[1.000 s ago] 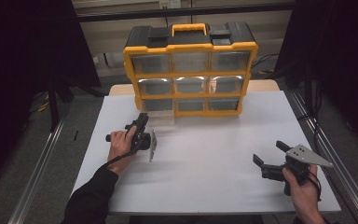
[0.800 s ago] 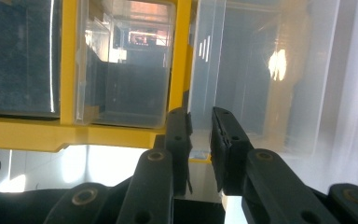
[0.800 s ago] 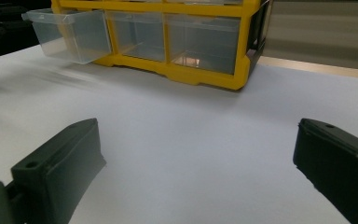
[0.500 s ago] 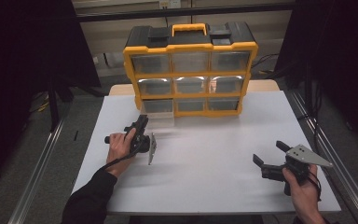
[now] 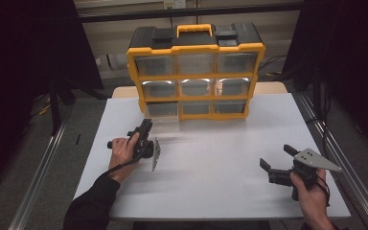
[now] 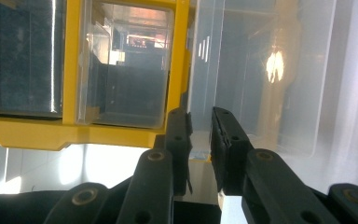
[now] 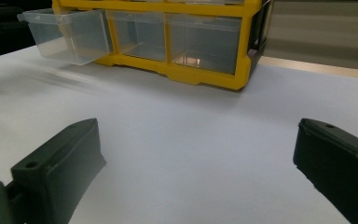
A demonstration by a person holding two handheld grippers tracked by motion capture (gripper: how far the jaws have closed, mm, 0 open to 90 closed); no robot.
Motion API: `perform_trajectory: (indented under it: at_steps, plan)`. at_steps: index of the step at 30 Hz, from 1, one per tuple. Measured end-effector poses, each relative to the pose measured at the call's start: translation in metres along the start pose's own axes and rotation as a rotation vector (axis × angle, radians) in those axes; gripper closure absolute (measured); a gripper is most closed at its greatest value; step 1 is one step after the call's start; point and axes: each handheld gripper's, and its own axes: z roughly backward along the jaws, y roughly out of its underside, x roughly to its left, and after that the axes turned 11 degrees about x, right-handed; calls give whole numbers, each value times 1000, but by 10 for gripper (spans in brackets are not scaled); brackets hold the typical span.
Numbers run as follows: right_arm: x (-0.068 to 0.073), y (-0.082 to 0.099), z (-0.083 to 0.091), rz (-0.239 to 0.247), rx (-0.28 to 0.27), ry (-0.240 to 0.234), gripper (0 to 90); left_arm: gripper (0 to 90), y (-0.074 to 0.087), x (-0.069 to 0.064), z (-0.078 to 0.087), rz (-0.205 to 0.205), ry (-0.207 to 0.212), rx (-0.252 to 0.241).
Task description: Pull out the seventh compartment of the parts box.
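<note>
A yellow and black organizer (image 5: 195,75) with clear drawers stands at the back of the white table. Its bottom-left drawer (image 5: 163,123) is pulled partway out toward me. My left gripper (image 5: 147,123) points at that drawer's front. In the left gripper view the jaws (image 6: 200,135) stand nearly together, with the drawer's clear front lip (image 6: 199,154) pinched between them and the drawer (image 6: 261,70) rising beyond. My right gripper (image 5: 279,157) rests low at the table's near right, open, with nothing between its jaws (image 7: 196,158). The pulled-out drawer (image 7: 70,35) shows at the upper left of the right gripper view.
The white tabletop (image 5: 220,167) stretches between the two hands. The other drawers (image 5: 196,87) sit closed in the organizer. Metal rails (image 5: 335,158) run along both sides of the table, and dark curtains hang at left and right.
</note>
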Motion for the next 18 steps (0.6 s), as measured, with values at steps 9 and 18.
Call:
perform_trajectory:
  at_steps: [9,18]
  plan:
    - [0,0,0,-1,0,0,7,781,0,1,5,-13,2,5]
    - [0,0,0,2,4,-2,7,781,3,2,9,-29,11,9]
